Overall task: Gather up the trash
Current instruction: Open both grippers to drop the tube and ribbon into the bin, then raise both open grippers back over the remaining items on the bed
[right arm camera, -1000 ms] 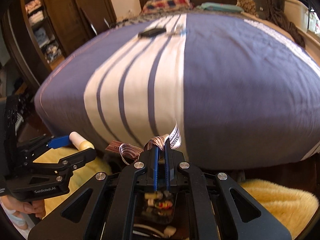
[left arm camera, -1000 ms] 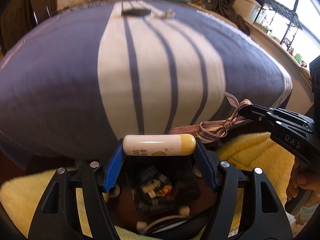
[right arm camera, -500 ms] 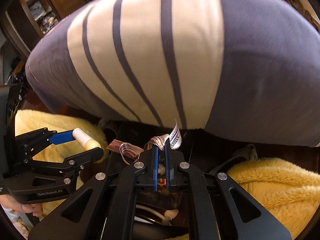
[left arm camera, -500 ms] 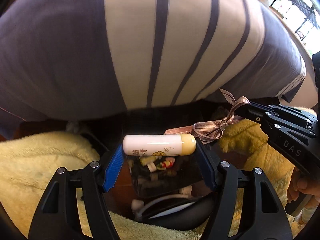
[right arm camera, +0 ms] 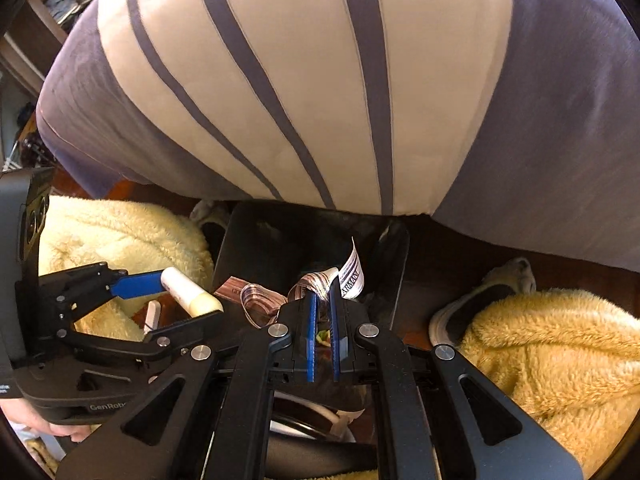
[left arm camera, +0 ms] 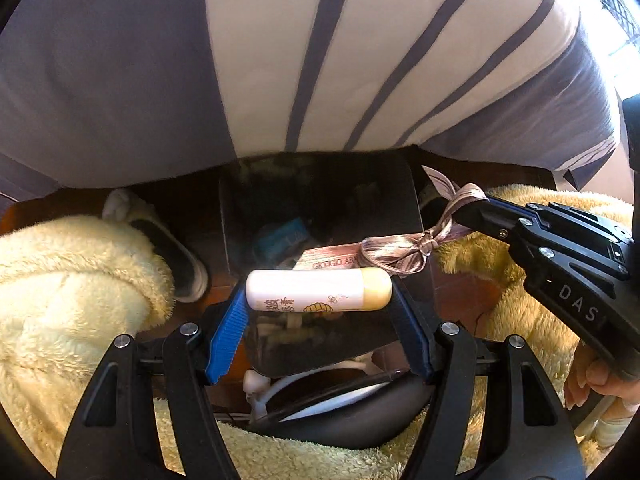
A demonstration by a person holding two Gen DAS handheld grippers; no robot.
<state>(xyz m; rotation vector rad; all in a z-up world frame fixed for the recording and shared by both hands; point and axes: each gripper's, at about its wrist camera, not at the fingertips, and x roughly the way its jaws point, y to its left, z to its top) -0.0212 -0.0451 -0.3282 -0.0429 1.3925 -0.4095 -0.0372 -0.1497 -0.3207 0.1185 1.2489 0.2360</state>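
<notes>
Lying crosswise in the left tool, the tube points its yellow cap right.

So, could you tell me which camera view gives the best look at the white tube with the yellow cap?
The left wrist view: the tube lies side-on, end to end between the left gripper fingers, printed marks visible. The right wrist view shows the tube at an angle, smaller, its lower side hidden behind a finger.

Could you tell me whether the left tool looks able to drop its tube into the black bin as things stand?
Probably yes: the left tool holds the white tube right above the open black bin, with only the ribbon beside it.
</notes>
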